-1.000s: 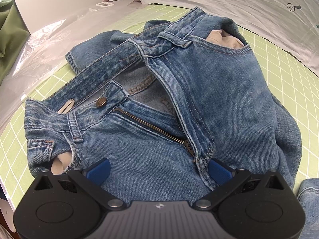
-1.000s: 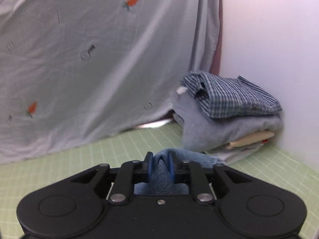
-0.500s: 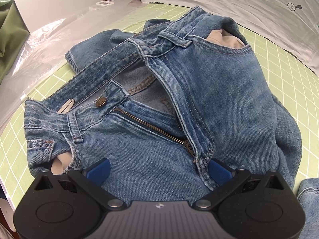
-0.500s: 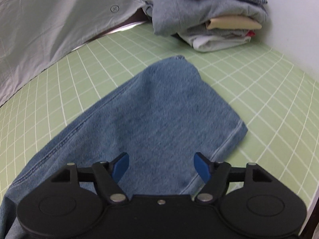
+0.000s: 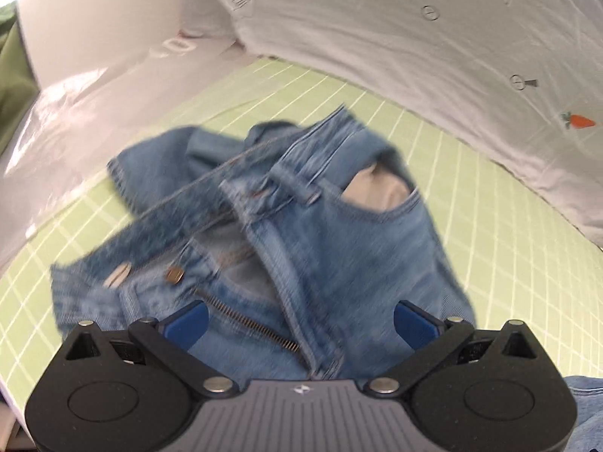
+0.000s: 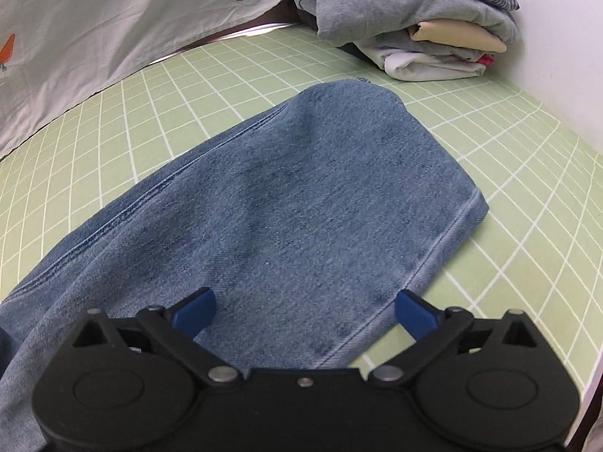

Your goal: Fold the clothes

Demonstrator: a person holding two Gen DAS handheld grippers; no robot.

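Observation:
A pair of blue jeans lies on the green grid mat. In the left wrist view its rumpled waist end shows, fly open, with the brass button and zipper visible. My left gripper is open and empty, just above the fly. In the right wrist view a jeans leg lies flat, hem toward the right. My right gripper is open and empty over the leg near the hem.
A stack of folded clothes sits at the far right corner of the mat. A grey printed sheet hangs behind, also seen in the left wrist view. Clear plastic and green cloth lie at the left.
My right gripper let go of the jeans leg, opened, and the leg now lies flat. My left gripper has just pulled back and up from the waist; its view is blurred.

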